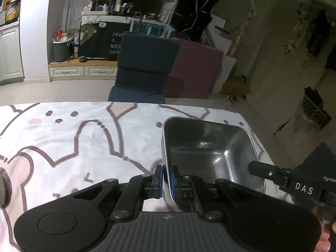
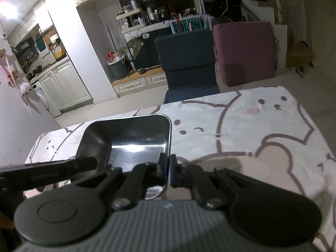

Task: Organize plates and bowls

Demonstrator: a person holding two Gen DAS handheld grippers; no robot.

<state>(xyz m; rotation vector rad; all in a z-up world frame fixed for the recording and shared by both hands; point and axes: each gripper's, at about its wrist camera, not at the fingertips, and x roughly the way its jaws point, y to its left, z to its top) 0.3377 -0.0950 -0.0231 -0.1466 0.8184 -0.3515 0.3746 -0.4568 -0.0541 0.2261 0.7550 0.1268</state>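
The landmark here is the square metal bowl, a deep steel container with rounded corners, which is above the table with the cartoon-bear cloth, near the table's far edge on the side of the dark blue chair. To the left of the bowl, the left gripper is clamped on the bowl's left wall: one blue pad is outside the wall and the other is inside. To the right of the bowl, the right gripper is pressed in the same way on the opposite wall, with its jaws together around the thin rim. In the left wrist view, this second tool shows as a black bar with the letters DAS at the bowl's right corner. Both tools are tilted downward, and the bowl seems to be carried by two hands, though I cannot tell if its bottom is touching the cloth. No plates or other bowls are visible on the cloth beside it, so I judge the task is in the middle: this bowl is picked up, but its final place is not yet reached, and what remains to sort is outside these views.
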